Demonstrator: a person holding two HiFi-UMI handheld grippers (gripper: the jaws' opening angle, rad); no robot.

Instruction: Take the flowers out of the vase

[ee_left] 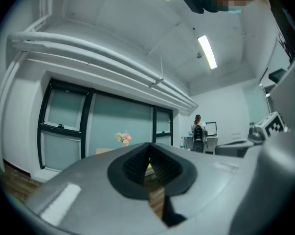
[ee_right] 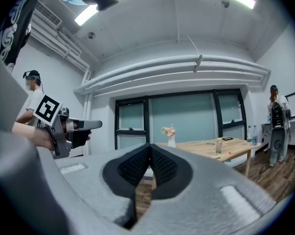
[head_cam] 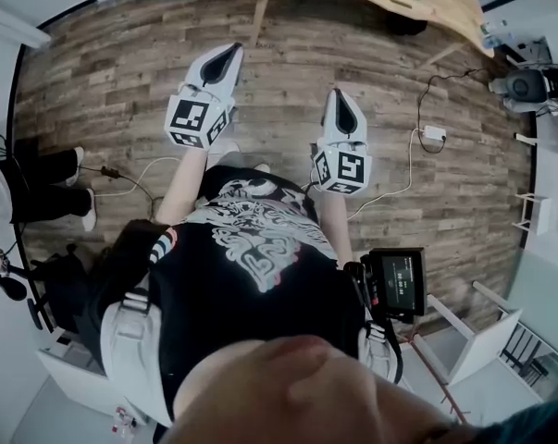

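Though they stand far off, flowers [ee_right: 169,130] seem pink.

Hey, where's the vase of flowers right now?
In the right gripper view, the vase holding the flowers stands near the left end of the wooden table across the room, before the windows, left of a bottle.

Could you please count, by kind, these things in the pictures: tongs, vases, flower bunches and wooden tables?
tongs: 2, the left tongs and the right tongs, both shut and empty
vase: 1
flower bunch: 1, in the vase
wooden table: 1
total: 5
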